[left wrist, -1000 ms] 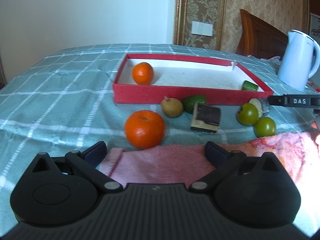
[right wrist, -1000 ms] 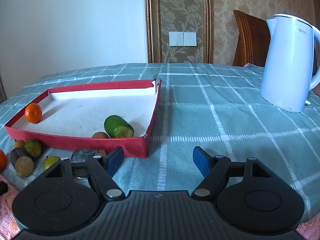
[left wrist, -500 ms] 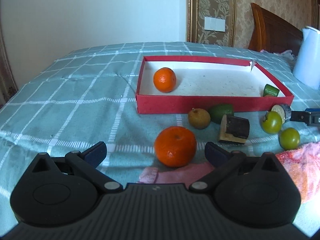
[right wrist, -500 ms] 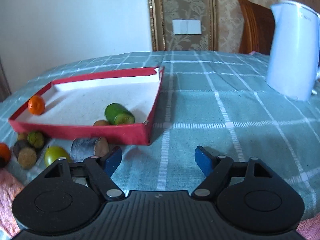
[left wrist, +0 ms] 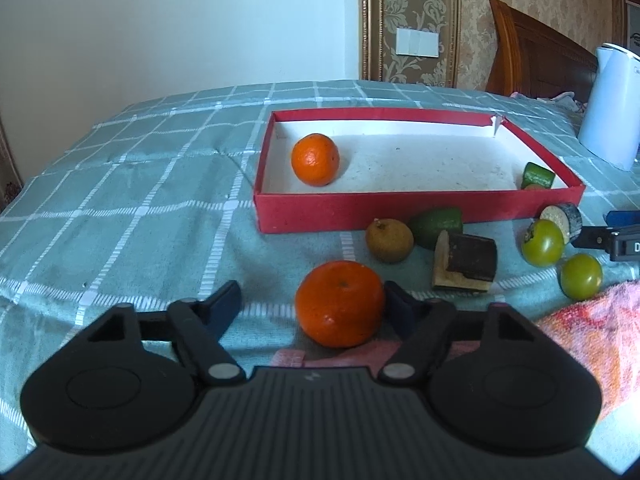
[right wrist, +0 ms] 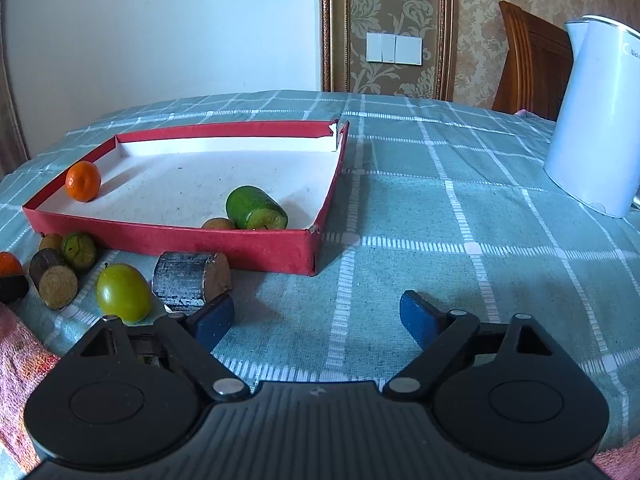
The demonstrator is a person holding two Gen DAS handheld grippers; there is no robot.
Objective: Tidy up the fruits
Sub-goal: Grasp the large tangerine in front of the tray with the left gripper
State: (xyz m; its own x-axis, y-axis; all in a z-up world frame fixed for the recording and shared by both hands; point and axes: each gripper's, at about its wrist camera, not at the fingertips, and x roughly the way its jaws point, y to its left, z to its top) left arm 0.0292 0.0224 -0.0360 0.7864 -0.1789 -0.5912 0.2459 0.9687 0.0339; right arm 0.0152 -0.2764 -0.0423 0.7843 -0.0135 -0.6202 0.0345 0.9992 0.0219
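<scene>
Orange [left wrist: 339, 303] sits on the worktop between my left tongs [left wrist: 310, 305], just closing: right pad touching, left pad clear. I should centre before squeezing, then lift into the red box [left wrist: 416, 208]. Right tongs [right wrist: 316, 317] gape, empty.

A: What sits between the fingers of the left hand-held gripper [left wrist: 310, 306]?
B: An orange [left wrist: 340, 303]. The jaws have just been closing; the right finger touches it, the left stands apart.
A: And the red box [left wrist: 400, 210]?
B: Another orange [left wrist: 315, 159] inside.
</scene>
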